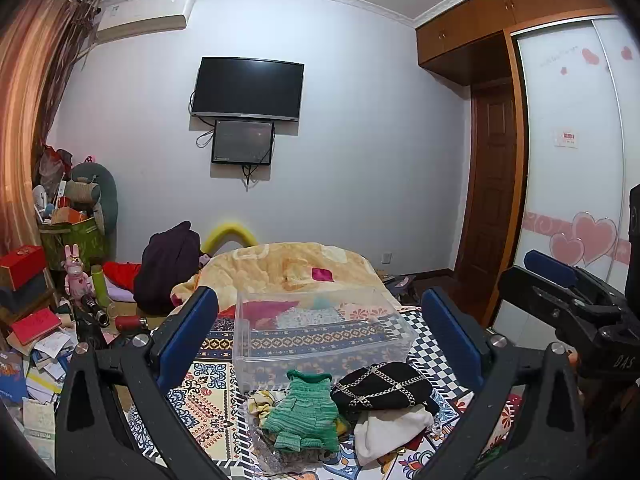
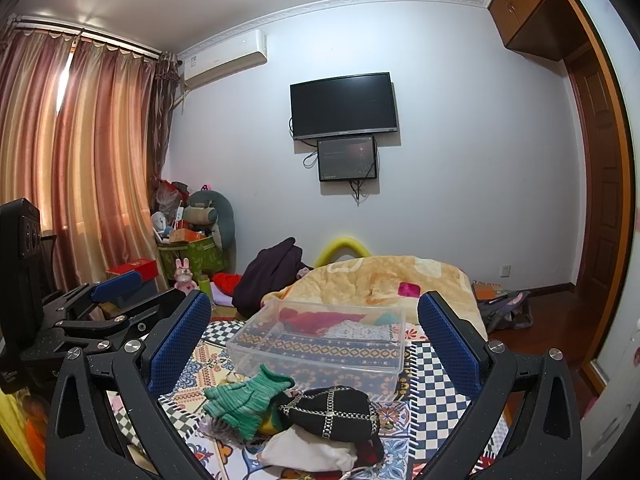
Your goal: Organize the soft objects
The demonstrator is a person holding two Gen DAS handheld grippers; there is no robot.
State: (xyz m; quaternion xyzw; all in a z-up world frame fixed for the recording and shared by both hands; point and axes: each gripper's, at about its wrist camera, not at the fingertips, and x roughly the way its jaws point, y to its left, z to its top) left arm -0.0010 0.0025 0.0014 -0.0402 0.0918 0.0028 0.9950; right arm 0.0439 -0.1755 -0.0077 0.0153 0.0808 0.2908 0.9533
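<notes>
A pile of soft items lies on the patterned bedspread: a green knit garment [image 1: 306, 412] [image 2: 246, 396], a black piece with a silver chain grid [image 1: 384, 388] [image 2: 336, 410] and a white cloth [image 1: 390, 430] [image 2: 308, 450]. Behind the pile stands a clear plastic bin [image 1: 320, 326] [image 2: 320, 340] that looks empty. My left gripper [image 1: 320, 332] is open and empty, held above the pile. My right gripper [image 2: 316, 340] is open and empty, also above the pile. Each gripper shows at the edge of the other's view.
A yellow blanket [image 1: 288, 268] is heaped at the far end of the bed. Clutter of boxes, books and toys [image 1: 48, 304] fills the floor at left. A wardrobe [image 1: 576, 160] and a door [image 1: 490, 192] stand at right.
</notes>
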